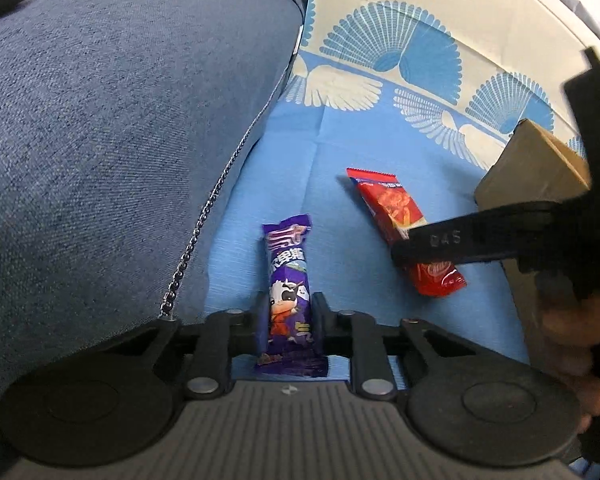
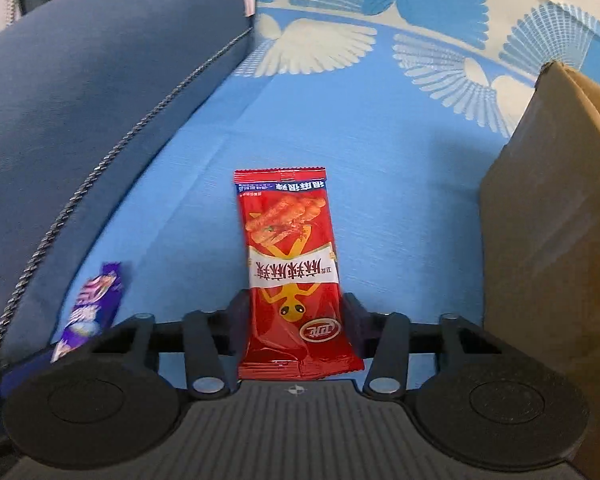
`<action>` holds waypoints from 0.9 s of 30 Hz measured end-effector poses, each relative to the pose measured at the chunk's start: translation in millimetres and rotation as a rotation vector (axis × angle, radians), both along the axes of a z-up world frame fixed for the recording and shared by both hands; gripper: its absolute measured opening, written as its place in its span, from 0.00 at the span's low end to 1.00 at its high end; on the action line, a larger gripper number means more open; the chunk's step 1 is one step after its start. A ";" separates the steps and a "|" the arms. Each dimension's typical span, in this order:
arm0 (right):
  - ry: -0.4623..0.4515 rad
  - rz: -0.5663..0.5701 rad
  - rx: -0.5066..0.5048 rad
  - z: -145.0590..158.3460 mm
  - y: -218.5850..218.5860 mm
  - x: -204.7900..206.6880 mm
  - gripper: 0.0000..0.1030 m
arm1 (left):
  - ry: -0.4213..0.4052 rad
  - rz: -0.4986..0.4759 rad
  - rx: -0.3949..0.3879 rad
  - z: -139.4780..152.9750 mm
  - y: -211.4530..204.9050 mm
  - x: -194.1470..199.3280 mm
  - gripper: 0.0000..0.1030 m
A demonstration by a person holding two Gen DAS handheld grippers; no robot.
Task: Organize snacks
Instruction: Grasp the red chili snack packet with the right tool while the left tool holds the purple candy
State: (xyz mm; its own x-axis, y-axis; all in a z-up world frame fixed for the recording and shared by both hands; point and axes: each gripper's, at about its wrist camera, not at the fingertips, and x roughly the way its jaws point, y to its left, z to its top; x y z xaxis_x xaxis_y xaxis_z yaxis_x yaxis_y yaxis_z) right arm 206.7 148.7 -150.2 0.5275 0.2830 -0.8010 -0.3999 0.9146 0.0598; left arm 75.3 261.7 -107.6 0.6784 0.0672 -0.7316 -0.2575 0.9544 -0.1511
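Both jaws clamped: left gripper [image 1: 286,320] on purple snack [image 1: 288,280], right gripper [image 2: 296,316] on red snack [image 2: 292,264], low over blue sheet [image 2: 380,184], probably bound for cardboard box [image 2: 548,208] alongside.

purple snack packet [image 2: 94,308]: motion-blurred, lower end hidden behind right gripper body. cardboard box [image 2: 556,216] cut by right frame edge.

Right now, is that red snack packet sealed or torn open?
Sealed, as far as visible: the red packet shows both crimped ends intact, lying flat between the right tool's fingers.
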 end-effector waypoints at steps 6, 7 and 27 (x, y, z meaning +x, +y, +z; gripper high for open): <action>-0.018 0.005 0.067 30.6 -18.3 -32.8 0.36 | -0.009 -0.009 -0.017 2.2 1.1 -2.5 0.20; -0.029 0.005 0.069 38.3 -23.3 -44.6 0.36 | -0.010 -0.010 -0.020 2.9 1.1 -3.0 0.20; 0.102 -0.140 0.095 6.8 -71.6 -162.6 0.38 | 0.058 -0.080 -0.077 24.2 -21.1 -55.7 0.20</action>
